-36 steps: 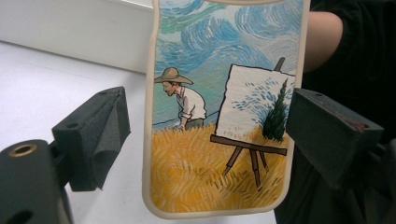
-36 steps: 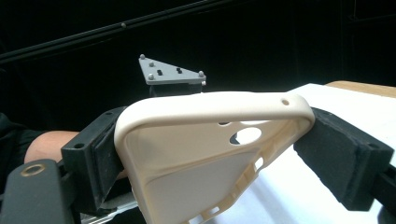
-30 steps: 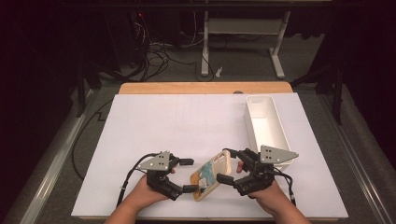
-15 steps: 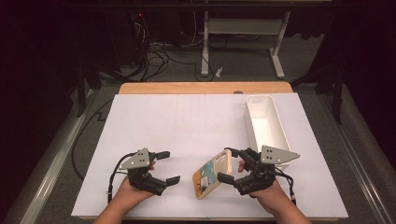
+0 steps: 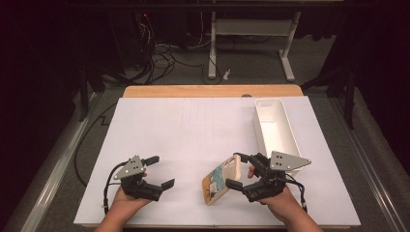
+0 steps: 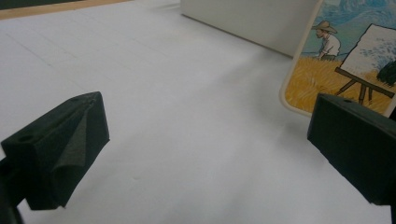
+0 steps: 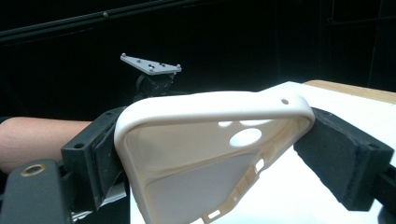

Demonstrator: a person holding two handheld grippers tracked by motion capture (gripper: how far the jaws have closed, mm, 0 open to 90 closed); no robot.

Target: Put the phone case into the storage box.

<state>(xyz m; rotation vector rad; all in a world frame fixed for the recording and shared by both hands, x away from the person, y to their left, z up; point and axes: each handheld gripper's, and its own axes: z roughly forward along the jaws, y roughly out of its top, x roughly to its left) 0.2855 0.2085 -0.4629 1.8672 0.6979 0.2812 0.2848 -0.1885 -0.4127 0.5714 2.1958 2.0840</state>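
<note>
A cream phone case (image 5: 220, 180) with a painted picture on its back (image 6: 336, 60) is held on edge near the table's front. My right gripper (image 5: 235, 170) is shut on it, and the pads (image 7: 336, 154) press its two long sides (image 7: 210, 154). The hollow inside of the case faces this gripper's camera. My left gripper (image 5: 160, 171) sits apart to the left, low over the white sheet. Its jaws have just been opening, and they stand wide (image 6: 205, 154) with nothing between them.
A long white bin (image 5: 275, 128) stands at the right side of the white table sheet (image 5: 193, 130), just beyond my right gripper. A wooden table edge (image 5: 212, 91) runs along the back. Cables and desk legs lie on the dark floor behind.
My left gripper has let go of the case, opened and pulled away to the left. The right gripper has kept still with the case in it.
</note>
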